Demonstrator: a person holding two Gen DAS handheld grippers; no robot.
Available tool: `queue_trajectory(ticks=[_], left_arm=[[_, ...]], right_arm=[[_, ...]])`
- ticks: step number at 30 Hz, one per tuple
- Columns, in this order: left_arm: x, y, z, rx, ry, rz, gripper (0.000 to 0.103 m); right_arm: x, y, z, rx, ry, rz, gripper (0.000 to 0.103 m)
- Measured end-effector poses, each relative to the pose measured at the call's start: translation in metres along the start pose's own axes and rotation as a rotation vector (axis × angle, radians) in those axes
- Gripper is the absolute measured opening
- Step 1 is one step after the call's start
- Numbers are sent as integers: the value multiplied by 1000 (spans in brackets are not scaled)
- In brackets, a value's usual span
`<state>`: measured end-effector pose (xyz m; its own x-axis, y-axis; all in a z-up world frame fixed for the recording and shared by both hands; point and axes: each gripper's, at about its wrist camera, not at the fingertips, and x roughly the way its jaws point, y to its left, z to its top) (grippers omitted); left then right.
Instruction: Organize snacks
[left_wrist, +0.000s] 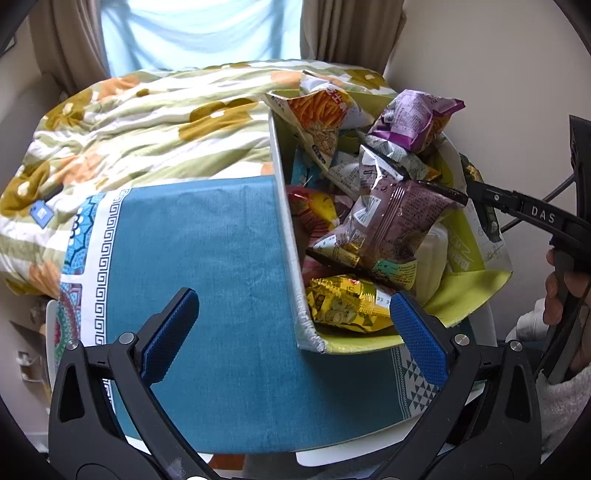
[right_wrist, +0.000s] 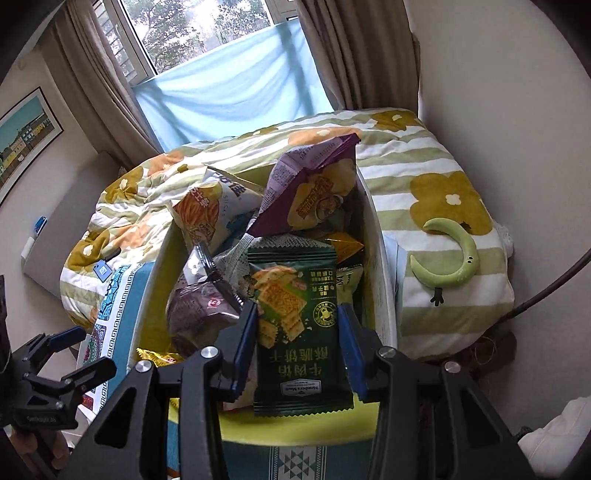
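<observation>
- Plainly, the right gripper (right_wrist: 297, 343) has its fingers clamped on a dark green cracker packet (right_wrist: 299, 328), held upright over the box (right_wrist: 376, 258) — likely so it comes clear of the pile, or goes in, without dragging others.
- The box sits on the blue cloth (left_wrist: 207, 266) of the worktop, stuffed with snack bags, a purple bag (right_wrist: 314, 192) and an orange-printed bag (right_wrist: 207, 210) propped at the far end.
- The left gripper (left_wrist: 291, 332) hangs beside the box's near corner with its fingers wide apart, gripping nothing — ready, I judge, to steady the box wall or take a bag.
- The bare cloth beside the box looks like the sorting space.
</observation>
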<state>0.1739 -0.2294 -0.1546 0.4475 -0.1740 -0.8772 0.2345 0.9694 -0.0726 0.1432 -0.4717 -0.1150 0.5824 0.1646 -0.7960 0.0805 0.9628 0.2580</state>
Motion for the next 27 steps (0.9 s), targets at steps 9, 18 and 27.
queue_trajectory(ticks=[9, 18, 27], left_arm=[[-15, 26, -23, -35, -16, -11, 103], [-76, 60, -43, -34, -136, -3, 103], [-176, 77, -67, -7, -335, 63, 103]], right_arm=[[8, -11, 2, 103, -1, 36, 95], [-58, 29, -34, 72, -106, -30, 101], [-142, 99, -72, 19, -241, -43, 101]])
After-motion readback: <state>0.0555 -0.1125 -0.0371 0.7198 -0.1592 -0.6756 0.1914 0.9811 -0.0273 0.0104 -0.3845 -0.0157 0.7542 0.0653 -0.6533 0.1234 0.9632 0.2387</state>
